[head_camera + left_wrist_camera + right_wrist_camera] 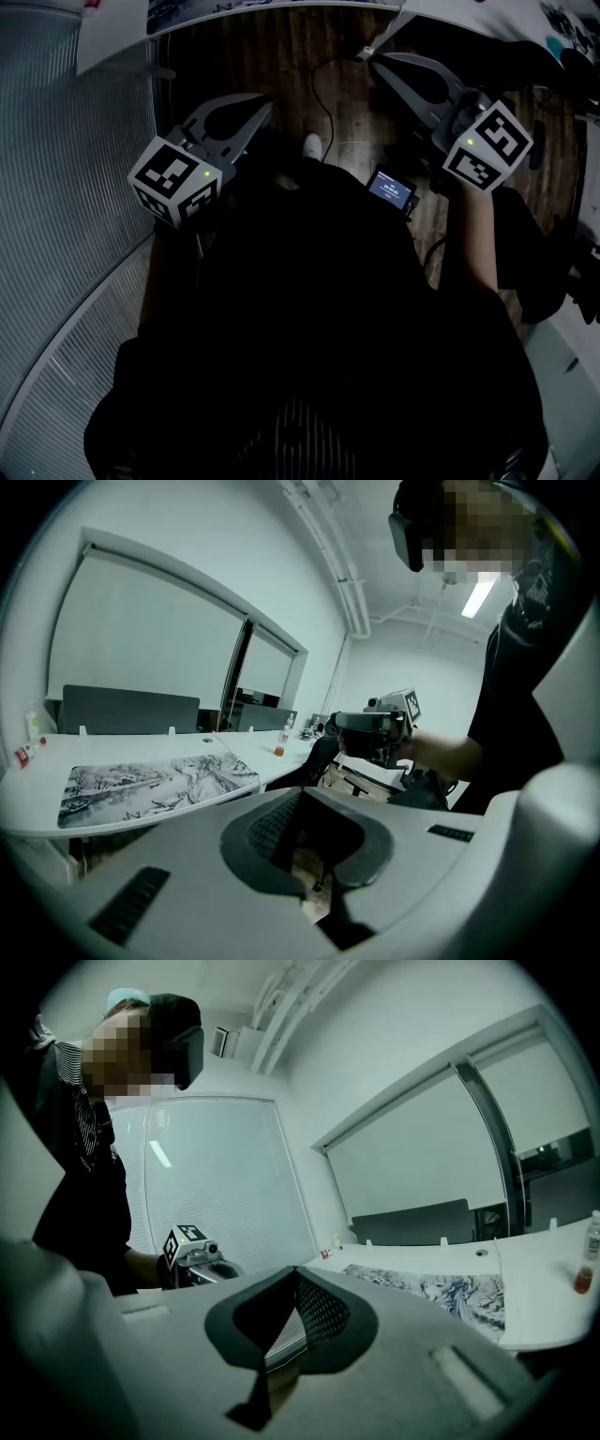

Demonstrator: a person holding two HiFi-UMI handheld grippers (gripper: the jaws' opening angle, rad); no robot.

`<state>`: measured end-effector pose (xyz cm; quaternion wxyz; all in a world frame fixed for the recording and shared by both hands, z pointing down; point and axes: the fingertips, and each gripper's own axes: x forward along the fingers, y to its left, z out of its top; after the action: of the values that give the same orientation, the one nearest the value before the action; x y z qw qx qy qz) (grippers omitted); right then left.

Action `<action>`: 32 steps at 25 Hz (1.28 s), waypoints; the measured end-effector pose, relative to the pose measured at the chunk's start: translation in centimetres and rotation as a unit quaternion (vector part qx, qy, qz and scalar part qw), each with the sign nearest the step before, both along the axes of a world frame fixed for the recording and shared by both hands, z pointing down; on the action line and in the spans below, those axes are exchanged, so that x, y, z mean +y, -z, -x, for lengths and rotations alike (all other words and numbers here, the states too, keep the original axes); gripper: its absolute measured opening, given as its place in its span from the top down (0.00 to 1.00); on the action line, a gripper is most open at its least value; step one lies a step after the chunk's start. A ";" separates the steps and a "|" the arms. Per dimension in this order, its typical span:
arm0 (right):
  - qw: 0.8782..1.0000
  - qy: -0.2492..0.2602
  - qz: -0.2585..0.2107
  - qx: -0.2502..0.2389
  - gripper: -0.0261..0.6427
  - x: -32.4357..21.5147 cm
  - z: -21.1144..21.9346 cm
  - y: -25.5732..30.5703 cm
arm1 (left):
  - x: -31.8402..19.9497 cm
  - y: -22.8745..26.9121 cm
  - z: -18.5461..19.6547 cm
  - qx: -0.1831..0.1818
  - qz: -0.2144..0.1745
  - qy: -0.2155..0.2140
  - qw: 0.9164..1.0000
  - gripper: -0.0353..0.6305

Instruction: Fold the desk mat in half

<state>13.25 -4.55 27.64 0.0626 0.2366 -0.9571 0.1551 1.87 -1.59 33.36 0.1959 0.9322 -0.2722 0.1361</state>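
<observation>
The desk mat [159, 785], printed with a grey ink drawing, lies flat on the white desk [56, 752]. It also shows in the right gripper view as the desk mat [441, 1293]. In the head view only a strip of the mat [187, 11] shows at the top edge. Both grippers are held in the air in front of the person's dark torso, well short of the desk. The left gripper [265, 105] is shut with nothing in it. The right gripper [377, 60] is shut and empty too.
A small bottle of orange liquid [279, 747] stands on the desk right of the mat. Dark partition panels [127, 710] line the desk's far side. A small lit screen [391, 187], a cable and a white shoe [312, 145] are over the wooden floor. A ribbed wall [66, 187] runs along the left.
</observation>
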 end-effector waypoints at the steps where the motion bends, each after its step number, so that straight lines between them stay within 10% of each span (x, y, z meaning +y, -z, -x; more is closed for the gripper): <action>1: 1.000 0.001 0.000 -0.001 0.95 -0.1 -0.1 -0.3 | -0.1 -0.4 0.0 -0.001 0.002 0.002 1.000 0.93; 18: 1.000 -0.018 -0.015 -0.018 0.95 -0.9 -0.1 -0.4 | -1.0 -0.6 -1.5 0.019 0.012 -0.031 0.999 0.93; 27: 0.995 -0.075 -0.018 -0.064 0.95 -6.6 -0.3 3.6 | -9.6 3.4 -1.6 0.031 -0.019 -0.081 0.996 0.93; 32: 0.997 -0.064 0.020 -0.041 0.95 5.7 3.6 1.3 | 3.6 6.3 2.8 0.075 -0.059 -0.026 0.995 0.93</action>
<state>9.69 1.13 26.30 0.0184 0.2891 -0.9386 0.1874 -0.92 2.01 27.06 0.1572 0.9565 -0.2398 0.0544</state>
